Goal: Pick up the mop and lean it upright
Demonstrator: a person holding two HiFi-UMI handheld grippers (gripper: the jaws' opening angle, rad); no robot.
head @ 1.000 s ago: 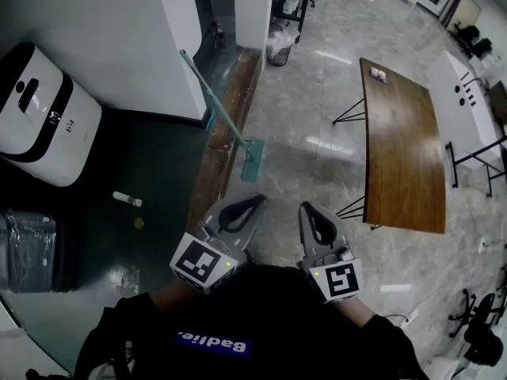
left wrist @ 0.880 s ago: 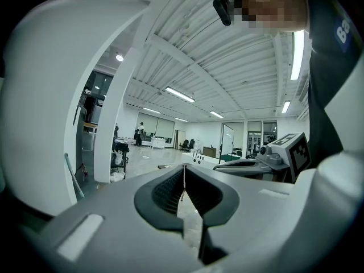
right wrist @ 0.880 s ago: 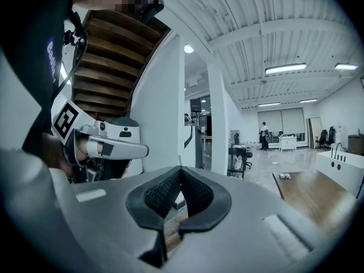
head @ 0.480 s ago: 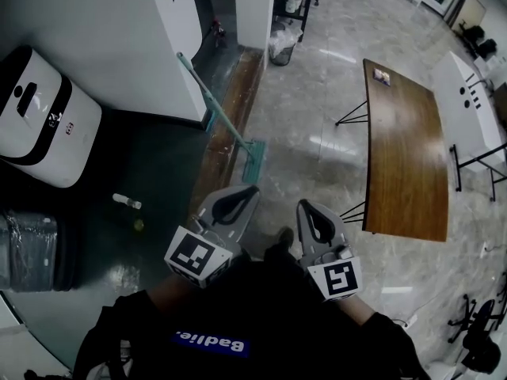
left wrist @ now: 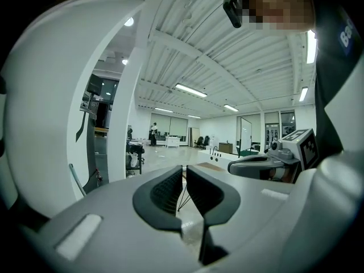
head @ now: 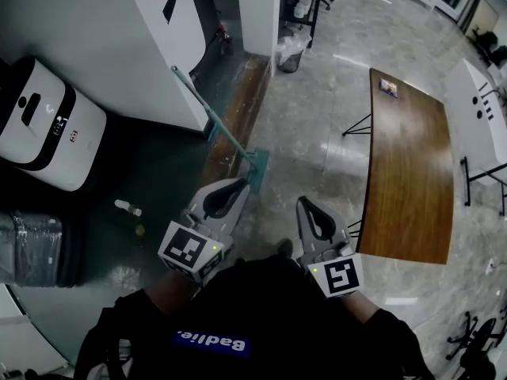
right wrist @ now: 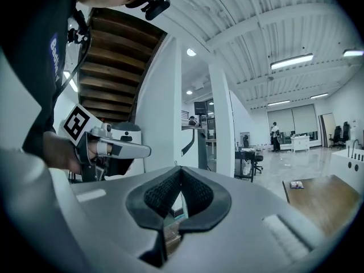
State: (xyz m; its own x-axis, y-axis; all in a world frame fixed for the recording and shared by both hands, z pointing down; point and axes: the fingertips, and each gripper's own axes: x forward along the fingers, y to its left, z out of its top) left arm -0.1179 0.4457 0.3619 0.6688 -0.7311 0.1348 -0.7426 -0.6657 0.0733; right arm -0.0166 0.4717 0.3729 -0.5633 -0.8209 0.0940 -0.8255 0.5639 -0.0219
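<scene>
A mop with a teal handle [head: 212, 115] leans tilted against the white wall corner, its teal head [head: 259, 172] on the floor. In the left gripper view the handle [left wrist: 76, 178] shows at far left. My left gripper [head: 242, 184] is held level, its tip close to the mop head in the head view. Its jaws have just been opening and stand a narrow slit apart [left wrist: 185, 170], with nothing between them. My right gripper [head: 304, 205] hangs to the right over bare floor. Its pads meet at the tip [right wrist: 181, 172] and hold nothing.
A long wooden table [head: 408, 165] on thin black legs stands to the right. A white and black machine [head: 43, 125] and a wrapped dark bin [head: 32, 248] stand at left, with a small bottle [head: 127, 207] on the dark floor. A wooden strip [head: 234, 109] runs along the wall.
Both grippers have moved forward over the floor toward the mop head, the left one now close to it. The mop has not moved.
</scene>
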